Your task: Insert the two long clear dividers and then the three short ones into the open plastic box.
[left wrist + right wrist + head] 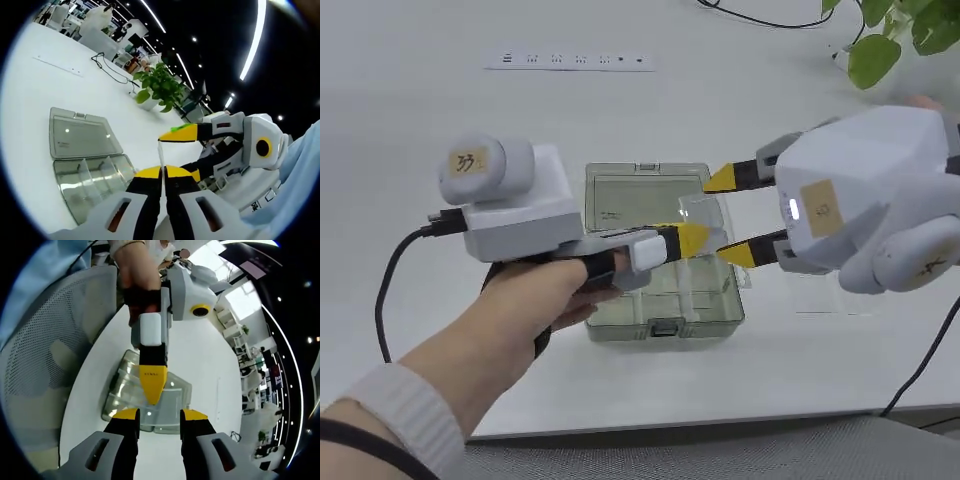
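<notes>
One white worktop carries the open clear plastic box, its lid laid flat behind. L gripper, held in a hand, hangs over the box w/ jaws closed on a clear divider. The divider sticks up from the tips, edge-on in the left gripper view. R gripper faces it, jaws wide apart, tips near the divider; can't tell if they touch.
</notes>
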`<state>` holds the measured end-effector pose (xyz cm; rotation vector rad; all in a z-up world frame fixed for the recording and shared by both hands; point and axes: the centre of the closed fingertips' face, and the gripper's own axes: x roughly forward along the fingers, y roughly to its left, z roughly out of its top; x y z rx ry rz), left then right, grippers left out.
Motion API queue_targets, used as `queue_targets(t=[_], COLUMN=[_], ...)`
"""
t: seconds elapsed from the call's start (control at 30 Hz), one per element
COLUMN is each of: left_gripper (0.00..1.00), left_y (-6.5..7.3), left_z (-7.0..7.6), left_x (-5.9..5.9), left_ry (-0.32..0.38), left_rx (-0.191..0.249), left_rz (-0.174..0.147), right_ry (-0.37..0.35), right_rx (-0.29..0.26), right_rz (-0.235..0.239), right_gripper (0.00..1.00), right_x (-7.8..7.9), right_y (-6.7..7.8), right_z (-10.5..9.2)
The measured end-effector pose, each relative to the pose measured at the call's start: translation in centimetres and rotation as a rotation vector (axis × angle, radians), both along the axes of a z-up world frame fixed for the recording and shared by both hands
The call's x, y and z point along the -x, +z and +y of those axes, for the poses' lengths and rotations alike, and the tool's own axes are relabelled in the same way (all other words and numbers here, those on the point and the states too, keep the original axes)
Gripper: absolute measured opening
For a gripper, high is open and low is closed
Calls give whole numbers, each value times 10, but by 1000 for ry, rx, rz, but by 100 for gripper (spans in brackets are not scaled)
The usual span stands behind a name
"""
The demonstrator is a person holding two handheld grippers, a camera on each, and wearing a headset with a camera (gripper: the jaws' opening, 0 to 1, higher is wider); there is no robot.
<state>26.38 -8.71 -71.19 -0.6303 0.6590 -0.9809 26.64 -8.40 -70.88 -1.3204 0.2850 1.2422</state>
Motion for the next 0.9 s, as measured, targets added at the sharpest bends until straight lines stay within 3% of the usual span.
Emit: queue_targets(t=[0.13,0.43,0.57,0.73,0.77,0.83,0.9], left_gripper=[0,0,0,0,0,0,0], left_y=[1,2,3,-1,-1,-3,0], left_z=[0,2,3,5,5,6,5], left_x=[0,-1,0,3,4,6,11], left_ry=[2,9,8,-28,-37,-53,-104], left_rx=[16,23,25,-15,-20,-35,-52], left_rz=[19,19,11,-42,-56,-71,-155], right_ry=[17,52,24,-29,-41,-60,-76], right_rx=[0,14,-17,-98,-107,-120,-146], right_rz=[-18,-43,-3,92,127,153,209], right_gripper=[33,34,44,44,43,43,40], right_x=[1,1,0,0,1,1,1], right_y=[1,3,5,13,14,15,17], right_z=[1,1,1,3,3,2,2])
